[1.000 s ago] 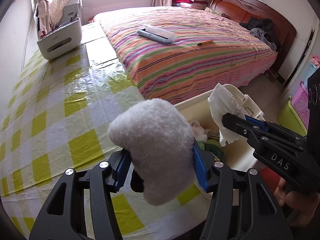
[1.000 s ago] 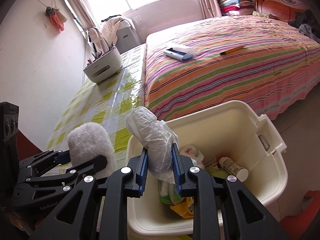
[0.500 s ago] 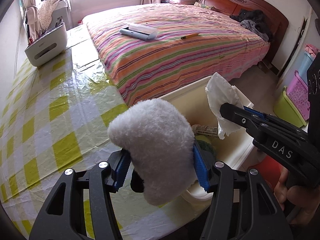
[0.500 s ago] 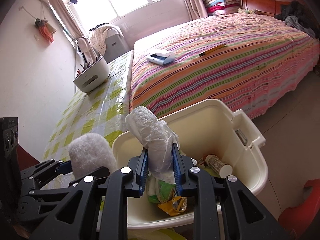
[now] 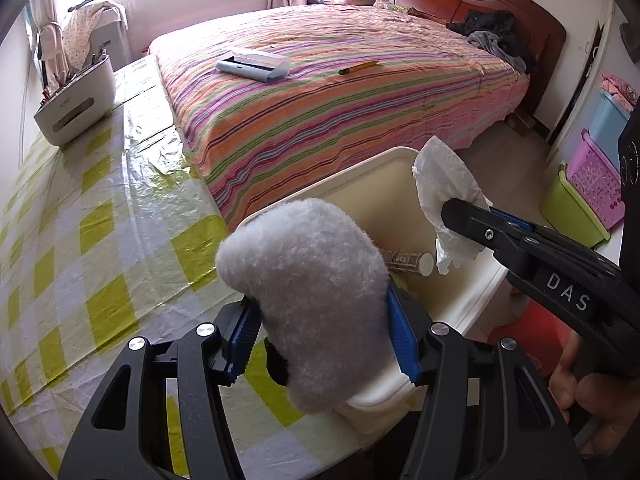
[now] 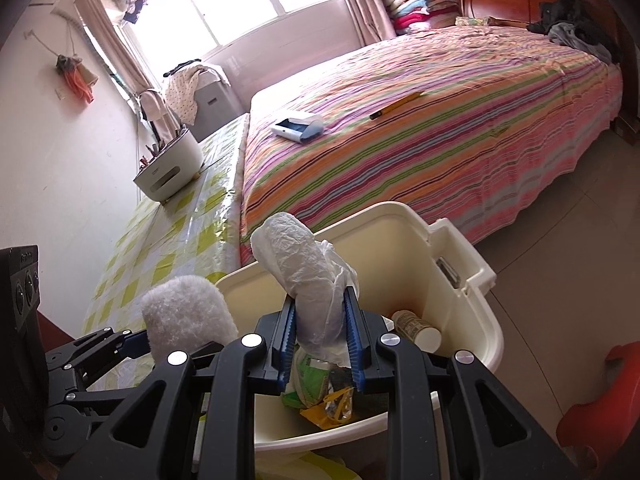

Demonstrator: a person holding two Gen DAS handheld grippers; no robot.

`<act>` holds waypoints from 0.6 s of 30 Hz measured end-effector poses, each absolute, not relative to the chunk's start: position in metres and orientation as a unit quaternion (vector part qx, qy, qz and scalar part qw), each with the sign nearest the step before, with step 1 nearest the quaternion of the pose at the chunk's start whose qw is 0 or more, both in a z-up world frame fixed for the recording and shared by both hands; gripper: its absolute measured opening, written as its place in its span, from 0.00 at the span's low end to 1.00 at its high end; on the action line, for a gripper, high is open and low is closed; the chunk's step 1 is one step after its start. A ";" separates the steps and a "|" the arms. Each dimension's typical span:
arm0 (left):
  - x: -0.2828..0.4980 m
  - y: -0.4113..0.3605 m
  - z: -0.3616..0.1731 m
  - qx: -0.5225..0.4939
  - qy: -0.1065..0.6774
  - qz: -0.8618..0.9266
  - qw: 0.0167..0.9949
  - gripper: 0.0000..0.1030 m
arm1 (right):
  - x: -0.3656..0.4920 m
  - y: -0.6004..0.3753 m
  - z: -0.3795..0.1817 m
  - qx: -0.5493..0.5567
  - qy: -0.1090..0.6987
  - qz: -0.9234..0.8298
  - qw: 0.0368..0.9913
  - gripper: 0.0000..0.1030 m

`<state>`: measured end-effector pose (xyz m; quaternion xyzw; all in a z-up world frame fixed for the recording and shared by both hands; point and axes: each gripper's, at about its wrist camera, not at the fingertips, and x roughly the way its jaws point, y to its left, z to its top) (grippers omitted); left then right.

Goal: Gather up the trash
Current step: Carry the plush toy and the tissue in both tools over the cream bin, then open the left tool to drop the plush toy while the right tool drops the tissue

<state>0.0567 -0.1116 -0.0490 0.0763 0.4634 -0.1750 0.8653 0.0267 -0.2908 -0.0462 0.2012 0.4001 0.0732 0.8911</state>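
- Currently the left gripper (image 5: 320, 340) is clamped on a fluffy white pad (image 5: 308, 304), and the right gripper (image 6: 320, 344) is clamped on a crumpled white tissue (image 6: 308, 272). Both items are held above the cream bin (image 6: 468, 280), which stands against the checked tablecloth (image 5: 80, 220) and just beside the striped bed (image 5: 340, 112).
- Risk, pad misses the bin: in the left wrist view the pad overlaps the bin's near rim and the table edge. If released there, it may land on the tablecloth or catch on the rim. Cause: release before the pad is fully over the opening.
- Risk, tissue clings: the tissue is thin and wrinkled and is gripped low down, with most of it standing above the pads. It may stick to a pad when the jaws part, or drift sideways. Cause: low weight.
- Risk, gripper contact: the two grippers sit near each other over the bin. A simultaneous descent may bring them together or knock the rim.
- Risk, bin shift: the bin holds a small bottle (image 6: 416, 328) and wrappers (image 6: 320, 392); a push on the rim may tip or slide it.
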 end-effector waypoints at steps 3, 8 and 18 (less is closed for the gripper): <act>0.058 -0.117 -0.051 0.083 0.464 -0.179 0.864 0.55 | 0.026 -0.294 -0.045 0.204 0.397 0.064 0.893 0.22; 0.060 -0.126 -0.053 0.091 0.465 -0.184 0.861 0.55 | 0.026 -0.299 -0.047 0.204 0.396 0.047 0.894 0.23; 0.061 -0.135 -0.055 0.099 0.466 -0.197 0.857 0.55 | 0.026 -0.312 -0.048 0.218 0.390 0.028 0.894 0.23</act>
